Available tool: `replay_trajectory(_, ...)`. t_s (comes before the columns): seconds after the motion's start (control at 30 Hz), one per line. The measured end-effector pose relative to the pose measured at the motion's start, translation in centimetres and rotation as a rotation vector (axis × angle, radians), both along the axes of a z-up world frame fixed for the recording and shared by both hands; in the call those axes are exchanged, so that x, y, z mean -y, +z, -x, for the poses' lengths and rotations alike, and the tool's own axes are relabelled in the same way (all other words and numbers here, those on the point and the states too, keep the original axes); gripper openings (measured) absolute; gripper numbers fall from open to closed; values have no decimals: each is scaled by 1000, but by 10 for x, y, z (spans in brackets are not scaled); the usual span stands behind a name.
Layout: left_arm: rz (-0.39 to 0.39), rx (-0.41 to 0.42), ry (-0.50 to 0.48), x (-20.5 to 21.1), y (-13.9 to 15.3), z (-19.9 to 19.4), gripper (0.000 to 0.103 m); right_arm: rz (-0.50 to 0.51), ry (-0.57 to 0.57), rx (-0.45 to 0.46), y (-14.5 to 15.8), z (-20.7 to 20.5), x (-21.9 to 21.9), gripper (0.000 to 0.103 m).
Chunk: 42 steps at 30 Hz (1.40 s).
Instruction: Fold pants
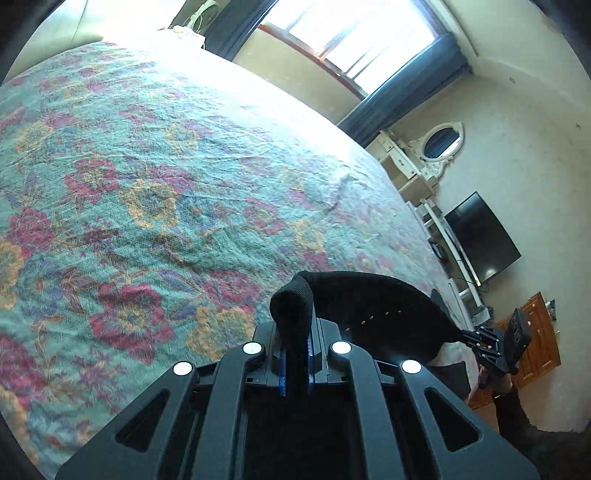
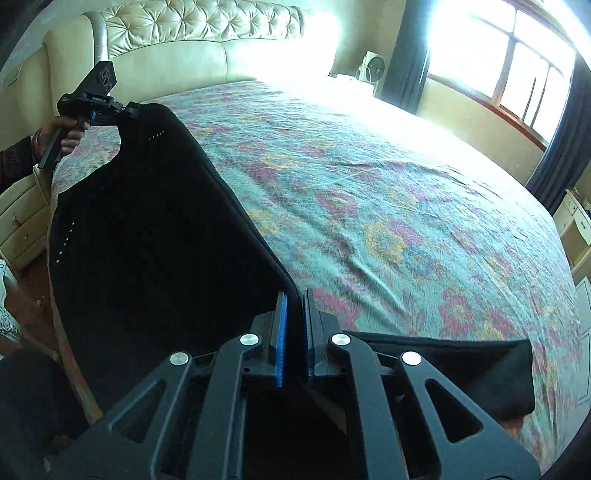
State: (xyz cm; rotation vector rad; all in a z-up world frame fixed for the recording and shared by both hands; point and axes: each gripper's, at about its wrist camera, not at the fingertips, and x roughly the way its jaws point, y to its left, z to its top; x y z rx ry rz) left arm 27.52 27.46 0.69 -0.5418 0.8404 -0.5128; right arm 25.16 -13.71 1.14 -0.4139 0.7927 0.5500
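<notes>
- The near edge of the bed [image 2: 406, 192] runs just beneath both grippers; past that edge, at the left of the right wrist view, a cream bedside cabinet [image 2: 22, 229] stands close against the bed's side.
- The floral bedspread [image 1: 147, 184] lies flat and bare across nearly the whole mattress, which leaves wide open room ahead of both hands.
- The pants [image 2: 147, 229] are black, of a ribbed knit at the band, with short rows of small pale studs on the cloth.
- They hang as a broad stretched sheet between the two grippers, lifted above the near part of the bed; one dark fold [image 2: 480, 369] lies on the bedspread at the lower right of the right wrist view.
- The left gripper [image 1: 295, 354] is clamped on the band of the pants, whose rolled end sticks up past the blue pads [image 1: 282, 373].
- The right gripper [image 2: 294, 332] is pressed together on the taut edge of the pants, the cloth a thin dark strip between its pads.
- A person's hand [image 2: 68, 134] grasps the left gripper's handle, with a dark sleeve [image 2: 14, 162] behind it.
- Farther off, a tufted cream headboard [image 2: 192, 33] closes the bed's far end.
- Beyond the bed's far side are a bright window [image 2: 498, 62] with dark curtains [image 1: 402, 96], a white dresser with an oval mirror [image 1: 441, 142], and a dark television screen [image 1: 480, 236].
</notes>
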Motion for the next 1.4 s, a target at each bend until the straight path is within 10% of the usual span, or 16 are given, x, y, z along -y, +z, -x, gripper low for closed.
replay_trajectory(0.17,75,42,-9,1,-8,91,8,-12,-27,-87,-46,61,-4,13)
replay_trajectory(0.27,100,-62,38,-11,-49,134,26,-84,-78,-196,-64,75,0,46)
replay_trajectory(0.47,213,-200,293,-44,-103,208,42,-532,-333,-360,-54,81,45,78)
replay_trajectory(0.63,265,-180,338,-10,-97,223,42,-948,-612,-558,-90,71,90,79)
replay_trajectory(0.77,340,-103,400,11,-85,217,71,-996,-696,-540,-97,66,94,79)
replay_trajectory(0.9,327,-194,473,19,-102,198,71,-994,-752,-537,-101,60,91,80)
replay_trajectory(1.03,401,-210,566,11,-115,197,68,-951,-794,-523,-102,56,81,80)
replay_trajectory(1.13,324,-231,583,14,-118,193,37,-870,-829,-499,-100,49,73,73)
replay_trajectory(1.27,296,-255,568,21,-127,187,22,-820,-867,-500,-112,43,74,24)
replay_trajectory(1.4,301,-254,576,20,-125,185,16,-946,-849,-493,-108,64,87,9)
